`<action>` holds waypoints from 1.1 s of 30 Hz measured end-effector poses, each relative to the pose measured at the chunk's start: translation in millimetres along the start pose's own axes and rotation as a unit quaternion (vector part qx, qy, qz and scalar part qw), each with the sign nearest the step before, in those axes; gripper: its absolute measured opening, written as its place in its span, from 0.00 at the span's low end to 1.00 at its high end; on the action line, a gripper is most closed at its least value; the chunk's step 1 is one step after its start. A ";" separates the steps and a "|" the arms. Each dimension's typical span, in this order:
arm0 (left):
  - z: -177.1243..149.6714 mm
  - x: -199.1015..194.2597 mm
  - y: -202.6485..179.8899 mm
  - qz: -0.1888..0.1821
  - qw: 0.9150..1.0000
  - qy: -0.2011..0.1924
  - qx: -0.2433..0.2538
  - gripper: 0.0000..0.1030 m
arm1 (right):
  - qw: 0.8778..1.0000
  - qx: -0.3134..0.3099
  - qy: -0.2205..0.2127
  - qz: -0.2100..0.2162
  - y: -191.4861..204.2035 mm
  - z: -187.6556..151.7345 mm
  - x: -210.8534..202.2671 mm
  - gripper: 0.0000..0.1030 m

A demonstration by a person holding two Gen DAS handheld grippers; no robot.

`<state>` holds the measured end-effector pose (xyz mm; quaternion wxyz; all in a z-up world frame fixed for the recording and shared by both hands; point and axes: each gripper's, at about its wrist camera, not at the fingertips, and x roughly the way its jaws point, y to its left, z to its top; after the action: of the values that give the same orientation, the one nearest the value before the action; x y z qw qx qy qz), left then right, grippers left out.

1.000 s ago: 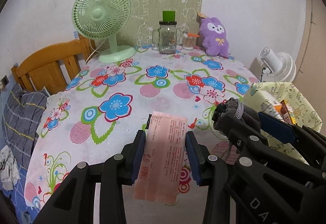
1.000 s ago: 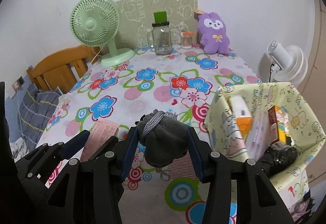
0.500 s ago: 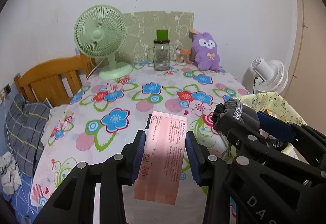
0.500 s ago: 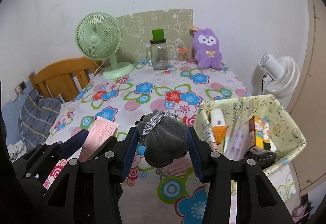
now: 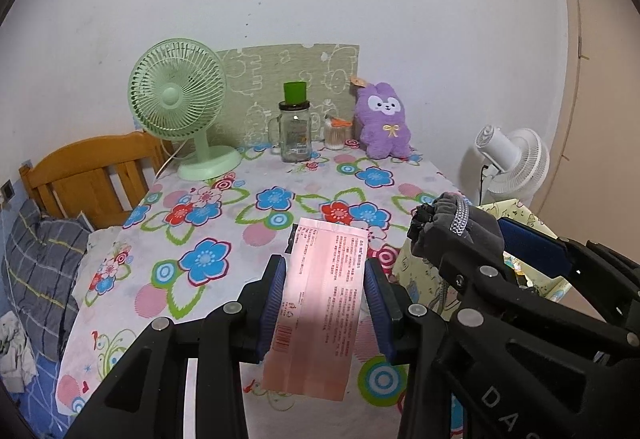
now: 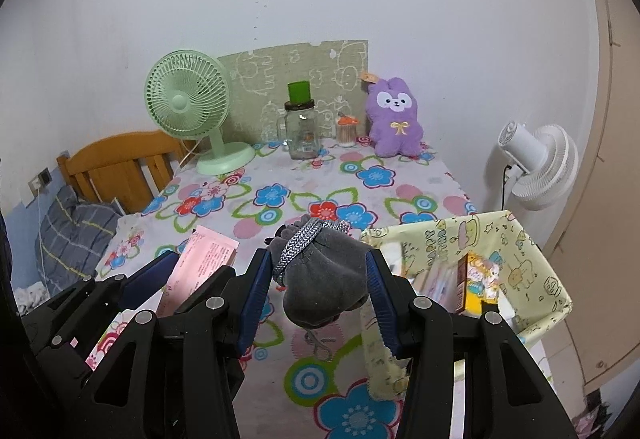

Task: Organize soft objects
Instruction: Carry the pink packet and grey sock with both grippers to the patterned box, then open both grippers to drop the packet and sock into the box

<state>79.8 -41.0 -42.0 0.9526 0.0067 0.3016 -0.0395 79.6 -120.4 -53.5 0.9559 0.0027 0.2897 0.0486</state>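
My left gripper (image 5: 325, 299) is shut on a pink packet (image 5: 320, 303) and holds it above the near edge of the flowered table (image 5: 240, 207). My right gripper (image 6: 316, 279) is shut on a grey pouch (image 6: 324, 279) with a braided cord, held above the table beside the yellow fabric basket (image 6: 520, 259). The pouch (image 5: 456, 227) and the right gripper also show at the right of the left wrist view. The pink packet (image 6: 200, 263) shows at the left of the right wrist view. A purple plush rabbit (image 6: 396, 123) sits at the table's far end.
A green desk fan (image 5: 180, 107), a glass jar (image 5: 296, 135) with a green lid and a small toothpick jar (image 5: 334, 133) stand at the back. A wooden chair (image 5: 88, 175) stands left. A white floor fan (image 6: 536, 167) stands right. The basket holds boxes (image 6: 472, 283).
Both grippers have risen and drawn back from the table with their loads. The table and basket look smaller and lower in both views. Both grips are unchanged.
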 end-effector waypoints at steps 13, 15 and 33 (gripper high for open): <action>11.0 12.7 -28.9 -0.017 1.000 -0.005 0.017 0.40 | 1.000 0.010 -0.007 -0.014 -30.0 7.4 2.8 0.50; 13.0 15.5 -34.7 -0.021 1.000 -0.005 0.020 0.40 | 1.000 0.013 -0.008 -0.017 -36.3 8.3 2.6 0.50; 22.5 37.3 -87.9 -0.051 0.998 0.002 0.040 0.40 | 0.998 0.034 -0.006 -0.045 -92.6 11.7 8.4 0.50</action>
<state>116.2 -132.2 -44.1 0.9478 0.0292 0.3014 -0.0999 101.5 -211.5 -51.5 0.9580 0.0228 0.2858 -0.0044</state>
